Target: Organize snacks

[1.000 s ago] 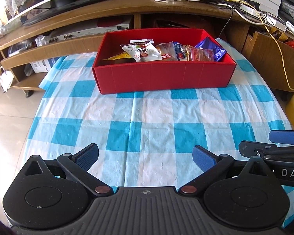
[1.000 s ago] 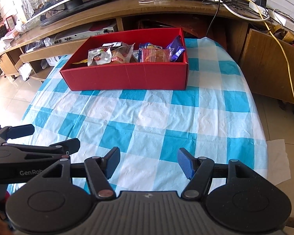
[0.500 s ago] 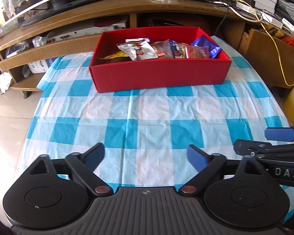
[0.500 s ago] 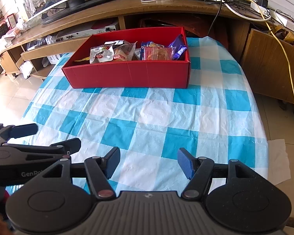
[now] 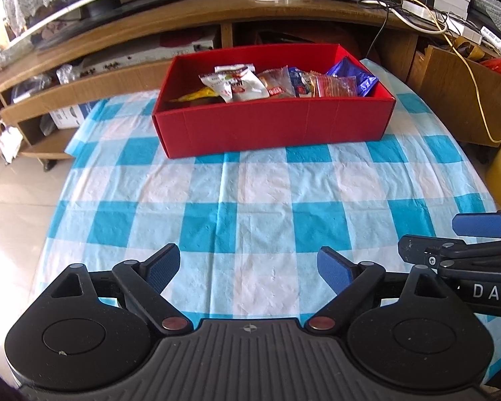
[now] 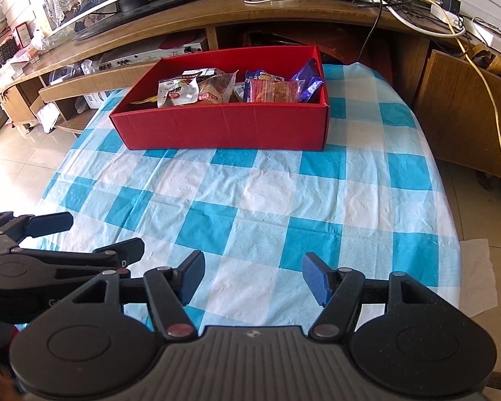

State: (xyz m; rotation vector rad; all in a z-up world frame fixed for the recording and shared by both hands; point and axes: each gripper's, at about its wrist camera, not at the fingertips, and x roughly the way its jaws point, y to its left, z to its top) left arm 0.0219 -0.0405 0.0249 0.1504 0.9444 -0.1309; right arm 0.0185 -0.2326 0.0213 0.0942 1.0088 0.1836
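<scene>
Left wrist view: left gripper (image 5: pixel 248 269) over the checked tablecloth (image 5: pixel 264 187), jaws opening, nothing between them; red box (image 5: pixel 274 123) of snacks (image 5: pixel 277 82) at the far end.

Right wrist view: right gripper (image 6: pixel 253 277) spread, empty; only here, white paper (image 6: pixel 477 277) on the floor.

Open red box (image 5: pixel 274 127) of mixed snack packets (image 5: pixel 277 82), upright on checked cloth, well ahead of both grippers

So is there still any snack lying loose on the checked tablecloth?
No. In the right wrist view the checked tablecloth is bare, and every snack packet sits inside the red box.
</scene>
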